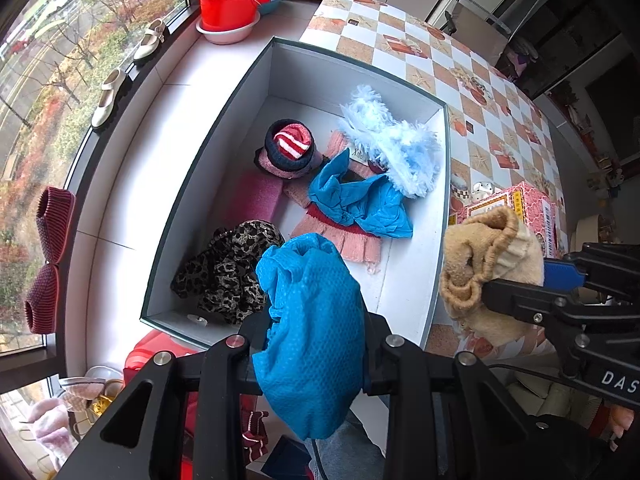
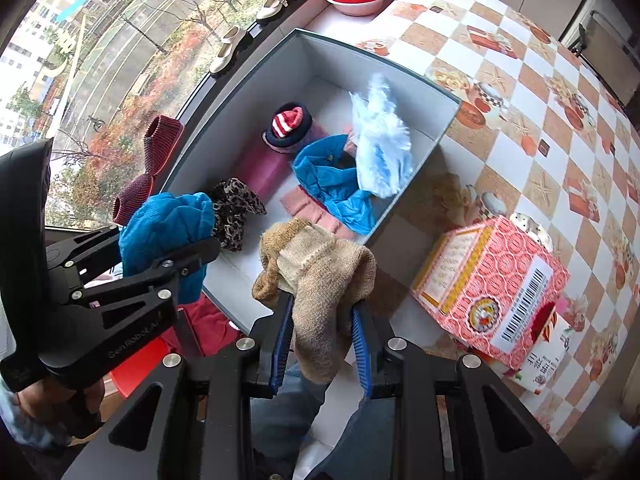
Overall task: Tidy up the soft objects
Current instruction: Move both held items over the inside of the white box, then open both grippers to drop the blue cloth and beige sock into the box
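My left gripper (image 1: 316,340) is shut on a blue mesh cloth (image 1: 312,320), held above the near edge of the open white box (image 1: 352,80). My right gripper (image 2: 320,316) is shut on a tan knitted sock (image 2: 320,276), hanging just outside the box's near right corner. The tan sock (image 1: 480,272) and right gripper (image 1: 516,292) also show at the right of the left wrist view. Inside the box lie a leopard-print cloth (image 1: 228,272), another blue cloth (image 1: 360,200), a pale blue fluffy piece (image 1: 392,140), a red-striped rolled sock (image 1: 292,144) and pink knitwear (image 1: 352,240).
A pink patterned carton (image 2: 492,288) stands on the checked tablecloth (image 2: 520,80) right of the box. Red and pink basins (image 1: 232,4) sit at the far end of the sill. Cream shoes (image 1: 112,96) and maroon knitted slippers (image 1: 52,216) line the window ledge.
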A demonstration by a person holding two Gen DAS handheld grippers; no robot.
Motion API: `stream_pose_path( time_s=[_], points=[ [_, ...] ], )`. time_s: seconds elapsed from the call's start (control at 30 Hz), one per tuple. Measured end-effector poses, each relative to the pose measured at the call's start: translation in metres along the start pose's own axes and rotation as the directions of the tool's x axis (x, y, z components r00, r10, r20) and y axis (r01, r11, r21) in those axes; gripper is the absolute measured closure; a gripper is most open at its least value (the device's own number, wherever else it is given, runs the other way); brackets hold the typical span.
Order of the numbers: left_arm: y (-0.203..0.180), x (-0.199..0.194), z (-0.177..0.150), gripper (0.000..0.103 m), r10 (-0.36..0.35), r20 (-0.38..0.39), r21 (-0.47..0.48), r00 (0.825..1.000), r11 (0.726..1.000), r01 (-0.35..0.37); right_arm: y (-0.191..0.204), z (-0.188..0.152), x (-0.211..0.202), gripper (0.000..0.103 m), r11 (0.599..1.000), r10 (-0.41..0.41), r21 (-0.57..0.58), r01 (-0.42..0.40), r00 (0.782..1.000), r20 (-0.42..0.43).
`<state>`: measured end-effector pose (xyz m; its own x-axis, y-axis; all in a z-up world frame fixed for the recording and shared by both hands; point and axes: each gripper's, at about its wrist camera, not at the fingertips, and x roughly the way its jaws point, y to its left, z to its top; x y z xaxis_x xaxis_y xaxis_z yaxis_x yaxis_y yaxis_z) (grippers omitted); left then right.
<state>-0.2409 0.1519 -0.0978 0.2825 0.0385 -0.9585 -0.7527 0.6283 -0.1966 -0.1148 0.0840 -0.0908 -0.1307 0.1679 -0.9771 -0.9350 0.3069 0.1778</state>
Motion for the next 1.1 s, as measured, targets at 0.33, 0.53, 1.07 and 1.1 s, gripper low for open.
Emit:
stream_pose_path(
  time_s=[0.33, 0.53, 1.07, 1.1],
  points=[
    [0.001, 0.006, 0.004, 0.069, 0.017, -0.010, -0.005, 1.000, 1.000, -0.017, 0.008, 0.011, 0.003, 0.074, 1.000, 0.017, -0.018, -0.017, 1.000, -0.002],
    [0.004, 0.008, 0.008, 0.069, 0.027, -0.007, -0.019, 1.000, 0.999, -0.027, 0.011, 0.019, 0.007, 0.074, 0.999, 0.029, -0.018, -0.030, 1.000, -0.007],
    [0.009, 0.023, 0.017, 0.067, 0.043, -0.012, -0.049, 0.999, 0.998, -0.043, 0.010, 0.044, 0.027, 0.074, 0.999, 0.034, 0.037, -0.034, 0.999, -0.006],
    [0.009, 0.023, 0.016, 0.065, 0.043, -0.012, -0.049, 0.999, 0.998, -0.043, 0.010, 0.044, 0.028, 0.074, 0.999, 0.035, 0.037, -0.034, 0.999, -0.007]
  ],
)
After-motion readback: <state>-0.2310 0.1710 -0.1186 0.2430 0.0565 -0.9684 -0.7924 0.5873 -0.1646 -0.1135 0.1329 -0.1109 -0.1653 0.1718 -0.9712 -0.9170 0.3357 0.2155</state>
